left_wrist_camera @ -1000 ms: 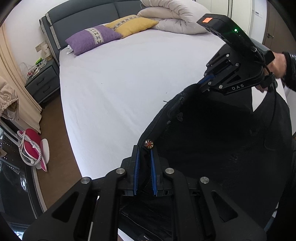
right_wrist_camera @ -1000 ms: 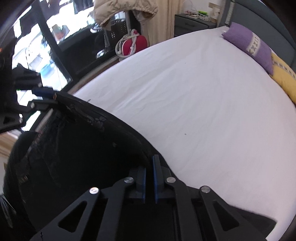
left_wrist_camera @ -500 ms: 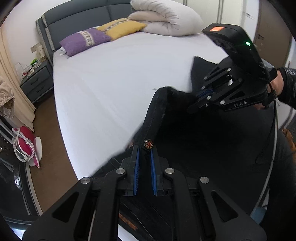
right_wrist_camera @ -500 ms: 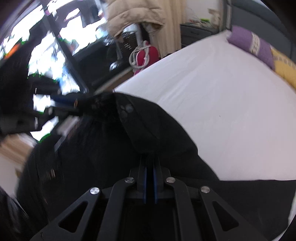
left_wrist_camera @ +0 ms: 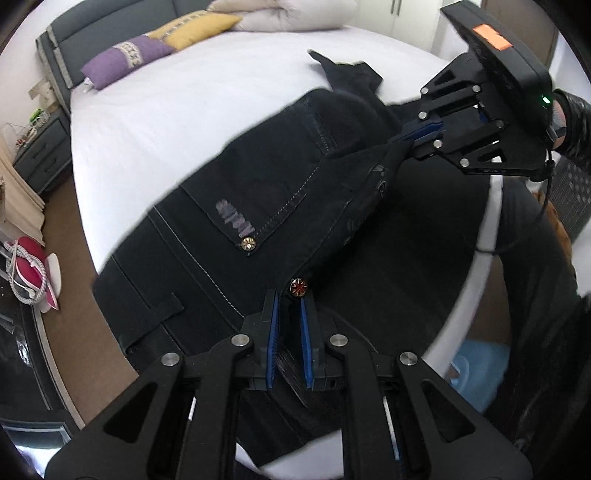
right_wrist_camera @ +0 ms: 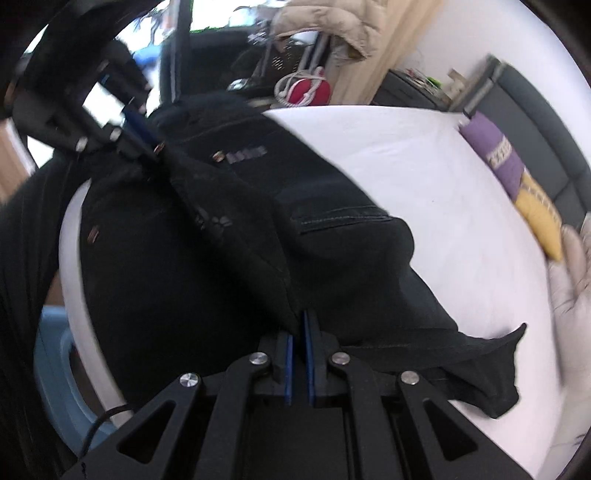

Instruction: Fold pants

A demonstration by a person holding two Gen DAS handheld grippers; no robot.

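Black jeans (left_wrist_camera: pixel 258 192) lie spread over the near corner of a white bed (left_wrist_camera: pixel 155 110), waist toward me, a leg end at the far side. My left gripper (left_wrist_camera: pixel 290 302) is shut on the waistband beside its metal button (left_wrist_camera: pixel 298 286). My right gripper (left_wrist_camera: pixel 400 142) is shut on the other end of the waistband, up and to the right. In the right wrist view the right gripper (right_wrist_camera: pixel 300 325) pinches the black cloth (right_wrist_camera: pixel 258 229), and the left gripper (right_wrist_camera: pixel 147 144) shows at upper left holding the same band.
Purple pillow (left_wrist_camera: pixel 129 62) and yellow pillow (left_wrist_camera: pixel 195 27) lie at the headboard, with a folded duvet (left_wrist_camera: pixel 288 14) behind. A nightstand (left_wrist_camera: pixel 40 147) stands left of the bed. A red bag (left_wrist_camera: pixel 27 269) lies on the floor. A blue tub (left_wrist_camera: pixel 476 369) sits below right.
The jeans have swung out from hanging in the air to lying flat across the bed. Both grippers kept their hold on the waistband and moved lower, toward the bed edge.
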